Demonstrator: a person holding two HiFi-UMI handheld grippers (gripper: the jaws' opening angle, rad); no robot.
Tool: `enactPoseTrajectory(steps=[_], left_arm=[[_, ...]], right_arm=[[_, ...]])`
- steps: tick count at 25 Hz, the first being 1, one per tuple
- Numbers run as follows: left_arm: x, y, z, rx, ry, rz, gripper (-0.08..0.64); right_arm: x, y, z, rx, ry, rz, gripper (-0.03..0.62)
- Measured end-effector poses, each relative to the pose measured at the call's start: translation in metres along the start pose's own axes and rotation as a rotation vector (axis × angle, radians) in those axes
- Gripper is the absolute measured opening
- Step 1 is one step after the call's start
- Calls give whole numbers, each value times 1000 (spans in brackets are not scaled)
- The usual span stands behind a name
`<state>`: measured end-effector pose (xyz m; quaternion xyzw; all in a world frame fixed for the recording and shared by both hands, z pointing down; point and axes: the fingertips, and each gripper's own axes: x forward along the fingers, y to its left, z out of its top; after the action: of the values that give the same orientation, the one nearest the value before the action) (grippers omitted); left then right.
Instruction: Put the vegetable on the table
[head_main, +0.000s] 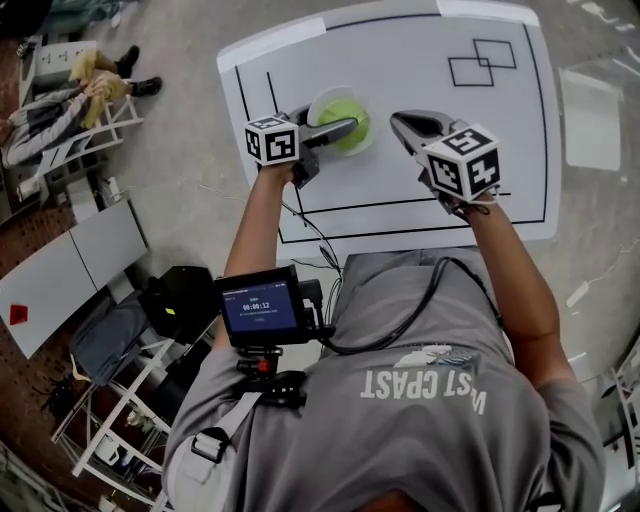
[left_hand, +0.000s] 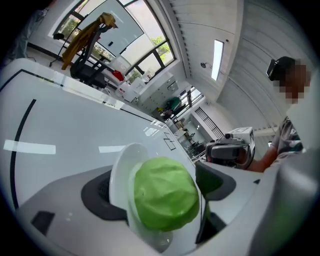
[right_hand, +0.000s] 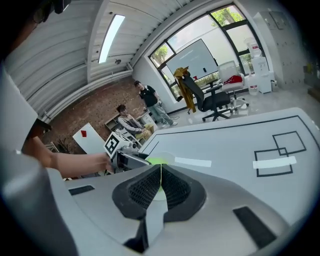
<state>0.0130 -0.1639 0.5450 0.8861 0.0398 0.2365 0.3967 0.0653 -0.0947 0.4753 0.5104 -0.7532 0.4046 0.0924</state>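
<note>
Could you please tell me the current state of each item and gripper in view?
plate: loaded with the cabbage.
cabbage: whole, on the plate, not yet on the table.
left gripper: jaws open, either side of the cabbage.
right gripper: jaws shut, empty.

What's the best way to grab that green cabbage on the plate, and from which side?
Probably across its round middle, coming down from above: the cabbage is a ball bulging over the shallow plate, so its sides are free. The open left claw straddles it.
</note>
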Motion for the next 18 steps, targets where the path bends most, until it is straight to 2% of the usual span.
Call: enactPoseTrajectory(steps=[5, 10, 14, 18], left_arm=[[2, -5, -4, 27, 11, 21, 417], [0, -3, 2, 26, -16, 64, 424], [-6, 0, 5, 58, -10, 110, 439], [-9, 9, 10, 59, -14, 136, 448]], right_arm=[[12, 1, -15, 4, 40, 15, 6], [12, 1, -14, 1, 50, 23, 6], [11, 3, -14, -2, 62, 34, 6], [5, 2, -8, 2, 63, 34, 6]])
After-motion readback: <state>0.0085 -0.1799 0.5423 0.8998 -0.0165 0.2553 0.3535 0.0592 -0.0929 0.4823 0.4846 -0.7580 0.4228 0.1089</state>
